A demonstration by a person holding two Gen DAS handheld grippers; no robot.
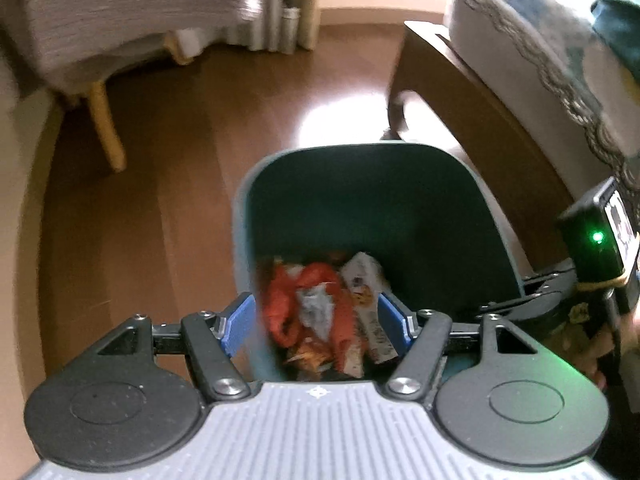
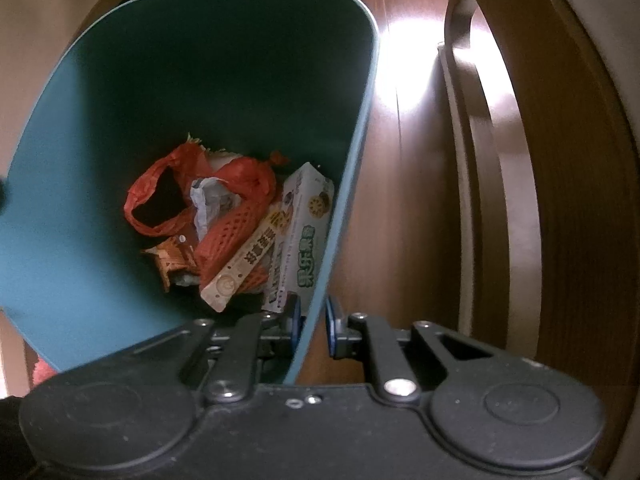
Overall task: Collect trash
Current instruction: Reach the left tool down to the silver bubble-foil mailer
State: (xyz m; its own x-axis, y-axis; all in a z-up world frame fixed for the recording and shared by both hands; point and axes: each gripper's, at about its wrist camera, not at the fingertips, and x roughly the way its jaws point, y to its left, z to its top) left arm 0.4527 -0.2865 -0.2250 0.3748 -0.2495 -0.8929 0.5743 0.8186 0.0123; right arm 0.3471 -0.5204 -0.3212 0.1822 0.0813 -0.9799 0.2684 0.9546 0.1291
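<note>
chair leg (image 1: 105, 128) and table (image 1: 472, 120) flank bin (image 1: 360, 200); left fingers (image 1: 316, 322) released, right fingers (image 2: 312, 326) grasping bin rim.

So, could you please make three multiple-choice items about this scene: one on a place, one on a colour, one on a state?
1. Where does the right gripper hold the bin?
A. on its rim wall
B. on its base
C. nowhere

2. What colour is the foam net inside the bin?
A. green
B. orange-red
C. black

3. How is the left gripper?
A. shut on a carton
B. shut on the rim
C. open and empty

Answers:
1 A, one pad sits inside the teal wall and one outside.
2 B, the mesh sleeve is orange-red beside the white carton.
3 C, its blue pads stand apart above the trash with nothing between them.
</note>
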